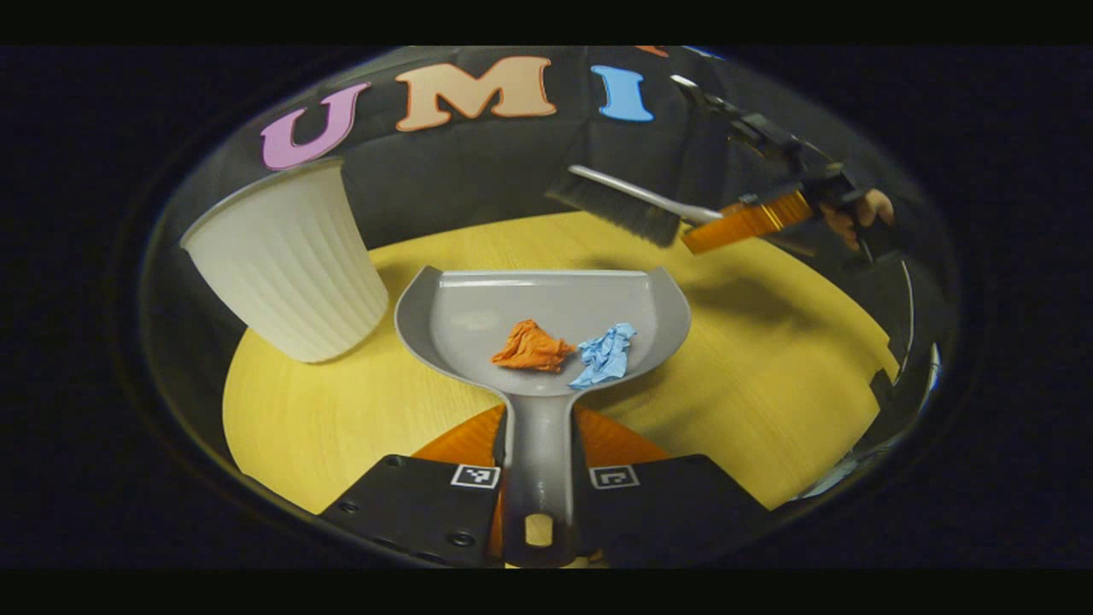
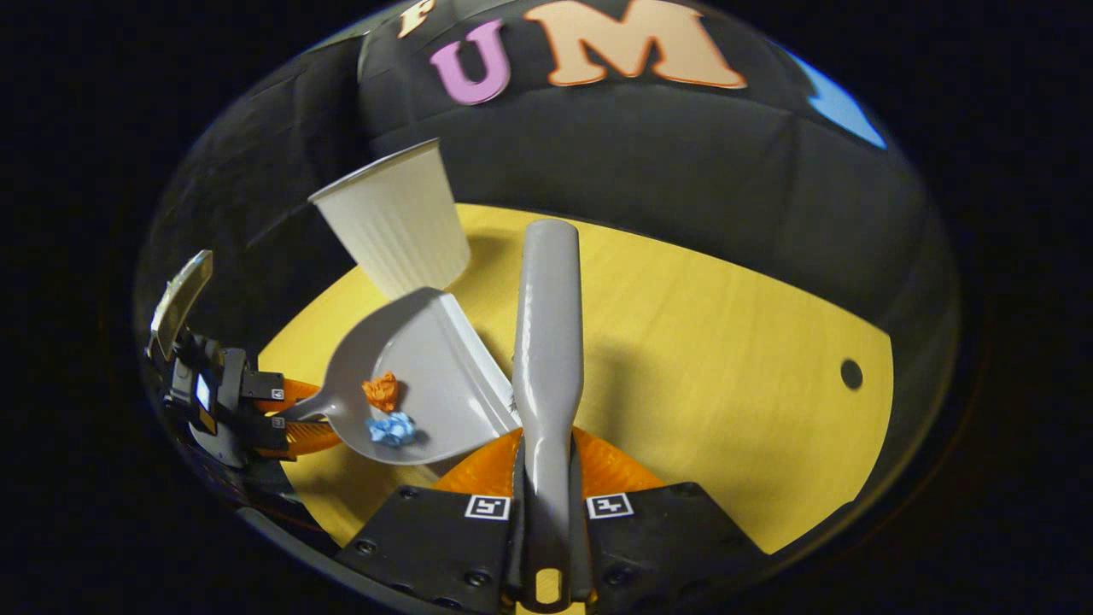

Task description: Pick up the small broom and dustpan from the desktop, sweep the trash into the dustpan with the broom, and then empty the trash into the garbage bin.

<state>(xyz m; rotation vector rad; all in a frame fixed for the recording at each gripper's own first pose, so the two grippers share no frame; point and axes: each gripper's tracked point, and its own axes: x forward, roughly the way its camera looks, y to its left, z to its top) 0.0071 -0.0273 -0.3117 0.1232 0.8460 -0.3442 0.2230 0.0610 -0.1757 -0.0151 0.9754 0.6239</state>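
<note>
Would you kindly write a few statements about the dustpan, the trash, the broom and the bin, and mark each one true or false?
1. Two crumpled paper scraps, orange and blue, lie in the grey dustpan. True.
2. The left tongs are open, clear of the dustpan's handle. False: they are shut on it.
3. The white ribbed bin lies tipped on its side. False: it stands upright on the yellow desktop.
4. The right tongs grip the broom by its handle. True.
5. The broom's bristles rest inside the dustpan. False: in the left gripper view the broom is held in the air beyond it.
</note>
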